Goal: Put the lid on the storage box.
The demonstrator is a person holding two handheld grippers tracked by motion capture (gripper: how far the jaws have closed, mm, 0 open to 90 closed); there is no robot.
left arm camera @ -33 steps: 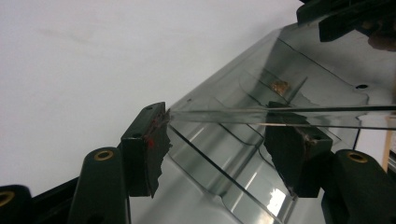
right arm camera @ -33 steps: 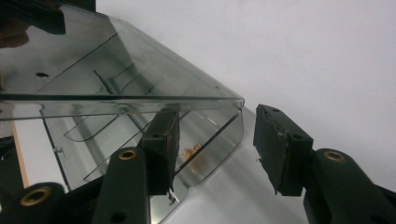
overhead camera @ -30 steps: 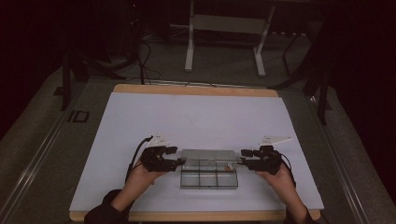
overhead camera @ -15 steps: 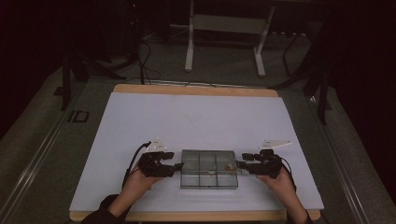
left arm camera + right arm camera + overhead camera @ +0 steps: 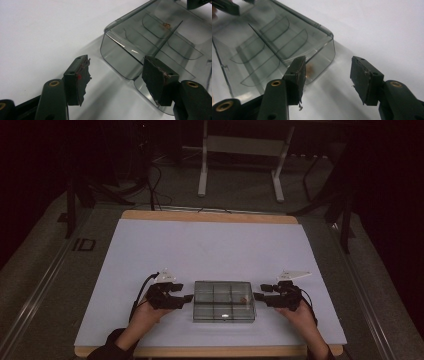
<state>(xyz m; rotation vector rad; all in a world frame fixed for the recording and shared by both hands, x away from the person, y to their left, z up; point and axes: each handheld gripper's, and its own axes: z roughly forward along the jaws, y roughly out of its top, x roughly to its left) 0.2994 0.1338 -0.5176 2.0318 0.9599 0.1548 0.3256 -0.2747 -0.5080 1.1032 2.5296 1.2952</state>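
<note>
A smoky clear plastic box (image 5: 224, 301) with inner dividers lies on the white table near its front edge. A small orange-brown bit (image 5: 242, 300) sits in a right-hand compartment and shows through the wall (image 5: 310, 68) and from the far end (image 5: 166, 25). My left gripper (image 5: 187, 297) is at the box's left end, open; in its own view (image 5: 117, 75) one pad overlaps the box's corner (image 5: 120, 57) and the other stands over bare table. My right gripper (image 5: 257, 296) is at the right end, open (image 5: 329, 72), with the box's end wall (image 5: 322, 57) beside its left pad.
The white tabletop (image 5: 210, 250) stretches far behind the box, with a wooden rim (image 5: 210, 216) at the back. Beyond it, on the dark floor, stand a white frame (image 5: 240, 160) and cables. Forearms come in from the bottom edge.
Both hands have slid slightly toward the near edge along the box's ends. The box has stayed where it was.
</note>
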